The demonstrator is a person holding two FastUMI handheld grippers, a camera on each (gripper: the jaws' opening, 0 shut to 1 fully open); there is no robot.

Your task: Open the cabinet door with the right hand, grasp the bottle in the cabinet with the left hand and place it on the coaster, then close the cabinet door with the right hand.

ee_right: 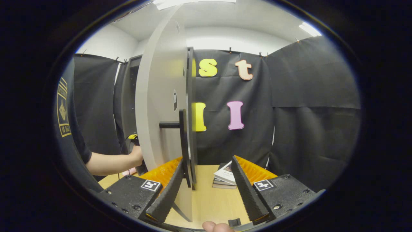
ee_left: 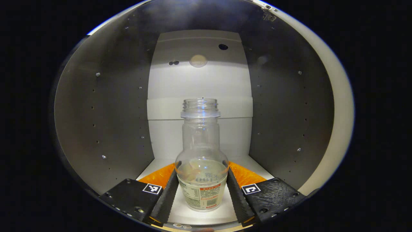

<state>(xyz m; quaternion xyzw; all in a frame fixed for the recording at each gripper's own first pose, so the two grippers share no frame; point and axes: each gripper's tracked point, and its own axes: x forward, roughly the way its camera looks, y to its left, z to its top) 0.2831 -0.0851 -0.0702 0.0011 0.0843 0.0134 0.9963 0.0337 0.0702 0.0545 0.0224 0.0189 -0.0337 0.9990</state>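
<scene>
Left gripper view, 1 bottle [ee_left: 201, 154], 2 fingers [ee_left: 167, 196].

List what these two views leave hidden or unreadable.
- Left gripper view: bottle base edges, covered by the left tongs fingers; its label print is too small.
- Right gripper view: cabinet interior, blocked by the open door.
- Right gripper view: the books, partly behind the right tongs.

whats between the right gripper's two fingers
In the right gripper view, the open cabinet door's edge and its black handle stand between the right gripper's fingers, near one finger; the other side is bare.
</scene>
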